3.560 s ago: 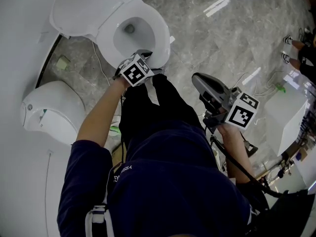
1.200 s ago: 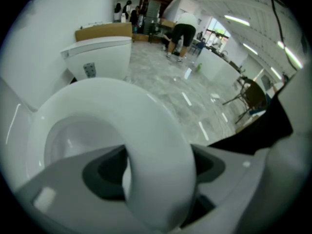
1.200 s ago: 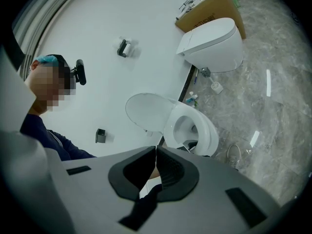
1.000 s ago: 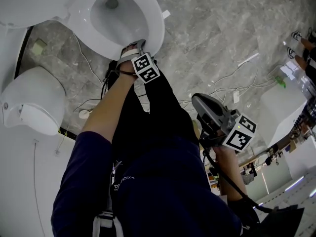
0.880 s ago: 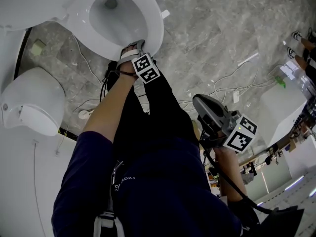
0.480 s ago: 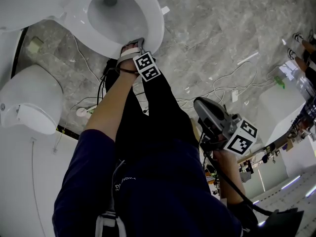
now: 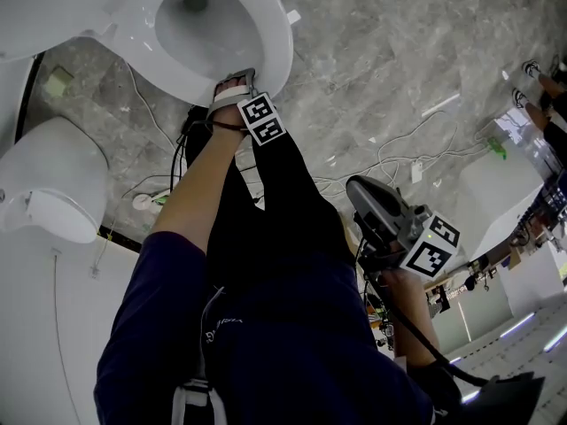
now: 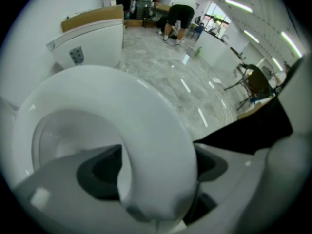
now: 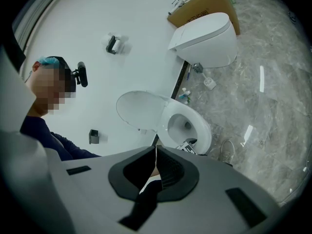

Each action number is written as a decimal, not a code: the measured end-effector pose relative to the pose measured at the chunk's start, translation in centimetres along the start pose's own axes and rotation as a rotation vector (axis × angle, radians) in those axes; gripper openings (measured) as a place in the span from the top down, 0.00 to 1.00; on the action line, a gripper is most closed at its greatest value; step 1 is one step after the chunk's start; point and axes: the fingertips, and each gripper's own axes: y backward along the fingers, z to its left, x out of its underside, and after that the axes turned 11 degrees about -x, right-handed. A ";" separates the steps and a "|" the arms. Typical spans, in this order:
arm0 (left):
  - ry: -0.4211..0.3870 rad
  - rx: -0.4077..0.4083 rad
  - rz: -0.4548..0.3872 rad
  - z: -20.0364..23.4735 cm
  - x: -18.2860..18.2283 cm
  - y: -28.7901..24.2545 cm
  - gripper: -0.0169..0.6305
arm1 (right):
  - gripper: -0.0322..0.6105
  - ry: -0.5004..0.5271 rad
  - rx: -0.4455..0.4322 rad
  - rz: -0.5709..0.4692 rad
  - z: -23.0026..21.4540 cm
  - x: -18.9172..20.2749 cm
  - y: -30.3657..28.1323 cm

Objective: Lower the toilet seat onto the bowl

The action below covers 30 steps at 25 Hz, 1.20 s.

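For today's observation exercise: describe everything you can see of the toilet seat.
The toilet seat is a glossy white oval ring, plastic by its look, lying down on the bowl, with the lid raised behind it. Its front edge sits between the open jaws of the left gripper, which have just been opening.

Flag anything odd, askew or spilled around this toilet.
Nothing looks spilled or damaged. The seat looks to be down on the bowl and not skewed, and the lid is up. The only clutter is the loose cables trailing over the floor to the right of the toilet and beside its base.
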 end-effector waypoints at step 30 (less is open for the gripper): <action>0.267 -0.426 -0.479 19.0 -0.8 41.7 0.74 | 0.94 0.427 -0.304 -0.099 21.6 -7.0 -7.5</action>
